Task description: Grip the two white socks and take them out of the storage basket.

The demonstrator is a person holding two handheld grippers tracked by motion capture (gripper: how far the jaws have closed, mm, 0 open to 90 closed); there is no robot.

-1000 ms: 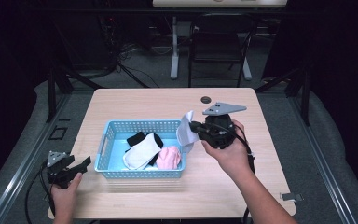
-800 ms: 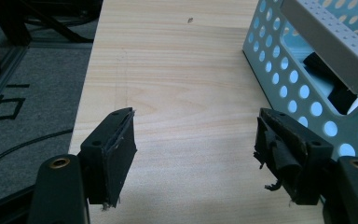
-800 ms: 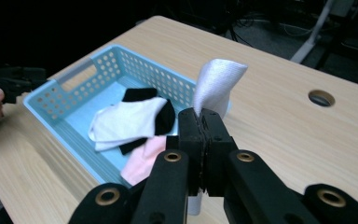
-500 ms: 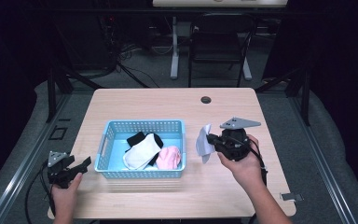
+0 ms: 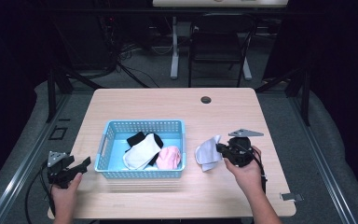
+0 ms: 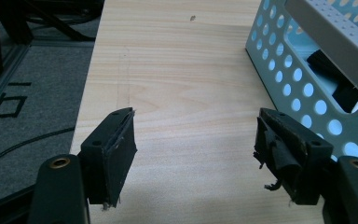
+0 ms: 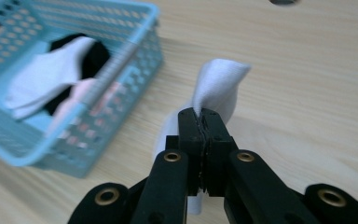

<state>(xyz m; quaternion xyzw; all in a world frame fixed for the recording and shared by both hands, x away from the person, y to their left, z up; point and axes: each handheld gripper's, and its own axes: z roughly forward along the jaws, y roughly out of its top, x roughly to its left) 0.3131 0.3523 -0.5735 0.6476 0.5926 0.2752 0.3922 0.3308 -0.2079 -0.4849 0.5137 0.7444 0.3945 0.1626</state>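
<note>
A light grey sock [image 5: 207,153] lies draped on the table just right of the blue basket [image 5: 103,140], and my right gripper [image 5: 220,149] is shut on it. In the right gripper view the grey sock [image 7: 218,86] rises from between the closed jaws of the right gripper [image 7: 200,116]. The blue basket [image 7: 135,51] holds a white sock [image 5: 142,153], a black sock [image 5: 137,137] and a pink sock [image 5: 169,157]. My left gripper [image 5: 85,164] rests open at the table's front left corner, left of the basket. Its open jaws [image 6: 193,140] hold nothing, with the basket wall [image 6: 303,79] to their right.
A round cable hole [image 5: 206,100] sits near the table's far edge. Bare tabletop [image 5: 223,121] stretches behind and to the right of the basket. Past the far edge stand a chair [image 5: 219,42] and cables on the floor.
My right gripper has carried the grey sock out from over the basket, to the right and down onto the table beside it. The left gripper has stayed still.
</note>
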